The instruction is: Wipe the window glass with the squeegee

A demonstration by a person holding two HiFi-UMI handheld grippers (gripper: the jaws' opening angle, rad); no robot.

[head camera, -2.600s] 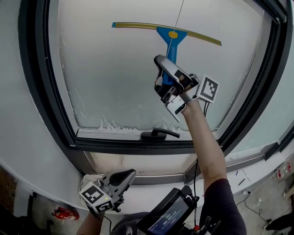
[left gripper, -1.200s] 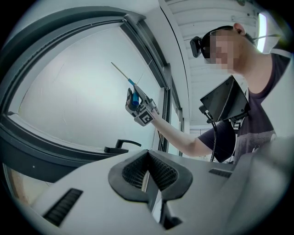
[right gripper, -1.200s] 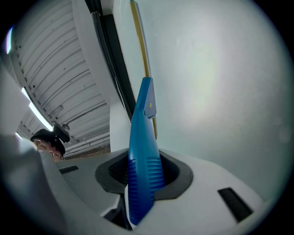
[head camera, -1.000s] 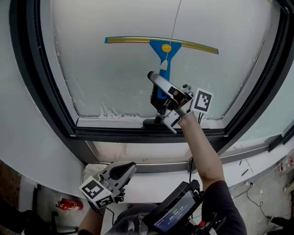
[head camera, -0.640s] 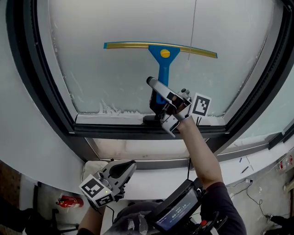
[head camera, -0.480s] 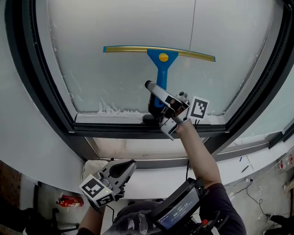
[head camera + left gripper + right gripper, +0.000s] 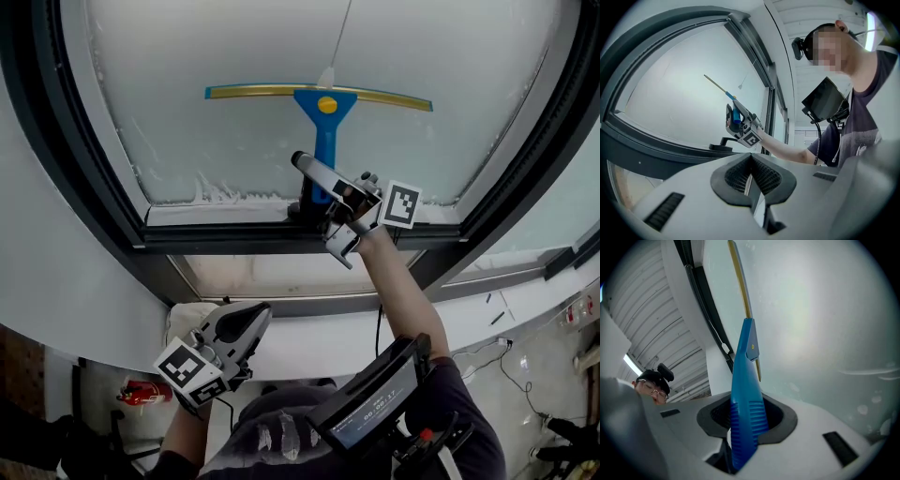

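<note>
Right claw [image 7: 317, 190] is clamped on the blue handle of the squeegee [image 7: 323, 127]. In the right gripper view the ribbed grip sits squarely between the jaws. Its bottom end is buried in the claw, so I can't see it. The yellow-edged blade lies level across the window glass [image 7: 216, 56], in the lower part of the pane, with the handle pointing down to the claw.

From the head view the claw covers most of the window handle [image 7: 721, 143] on the lower window frame [image 7: 216, 239]; I only get it properly in the left gripper view. There's a ragged whitish line [image 7: 220, 193] on the glass just above the frame. A thin cord [image 7: 341, 36] hangs in front of the pane, its top cut off.

Left claw [image 7: 236, 330] hangs low, well apart from the window, jaws pressed together on nothing. A red object [image 7: 141, 392] down at the left is too dim to make out.
</note>
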